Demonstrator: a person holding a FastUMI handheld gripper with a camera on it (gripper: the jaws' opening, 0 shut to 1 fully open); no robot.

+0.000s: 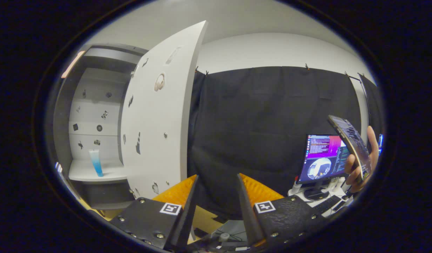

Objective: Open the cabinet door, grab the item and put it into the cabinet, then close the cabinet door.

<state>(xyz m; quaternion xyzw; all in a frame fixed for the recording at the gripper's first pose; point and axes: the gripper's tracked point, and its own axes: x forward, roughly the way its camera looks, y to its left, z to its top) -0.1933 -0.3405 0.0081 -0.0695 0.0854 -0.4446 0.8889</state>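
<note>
White, flat cabinet door (159,116) is seen swung open, small stickers dotted on its face. Inside the cabinet (96,105), a translucent blue-tipped tube (96,162) is stood upright on the shelf (84,173), near its front edge. The gripper (216,196) fingers are spread apart, nothing held between them. A phone (353,144) is held in a hand (360,168) beside a monitor (323,158).

One cabinet (96,105), one open door (159,116), one tube (96,162), one monitor (323,158), one phone (353,144), one hand (358,168).
</note>
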